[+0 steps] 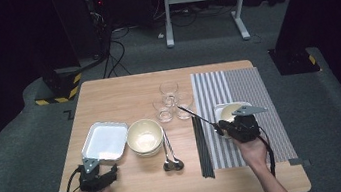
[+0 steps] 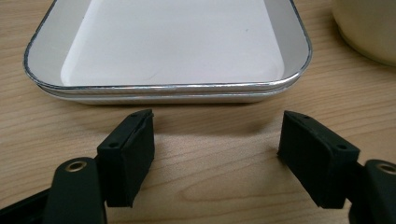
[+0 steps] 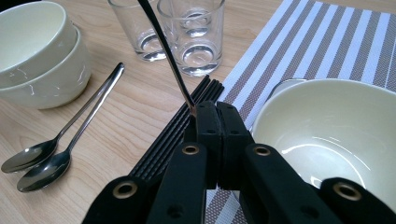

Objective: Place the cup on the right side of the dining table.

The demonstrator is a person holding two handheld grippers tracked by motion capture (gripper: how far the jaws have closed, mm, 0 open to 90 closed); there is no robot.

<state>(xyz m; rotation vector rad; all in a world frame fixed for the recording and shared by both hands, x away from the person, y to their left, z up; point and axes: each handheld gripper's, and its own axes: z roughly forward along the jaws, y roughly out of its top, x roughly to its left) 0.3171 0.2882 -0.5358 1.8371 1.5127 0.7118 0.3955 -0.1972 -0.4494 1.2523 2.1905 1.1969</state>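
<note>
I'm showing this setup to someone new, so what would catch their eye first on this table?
Probably the right gripper, shut on a thin dark chopstick that slants up toward the clear glasses, above the striped placemat where a cream bowl sits. Next, the left gripper rests open at the near left, facing a white metal-rimmed tray.

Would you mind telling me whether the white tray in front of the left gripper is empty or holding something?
Empty: the left gripper view shows the white tray with a bare, clean floor inside its metal rim.
</note>
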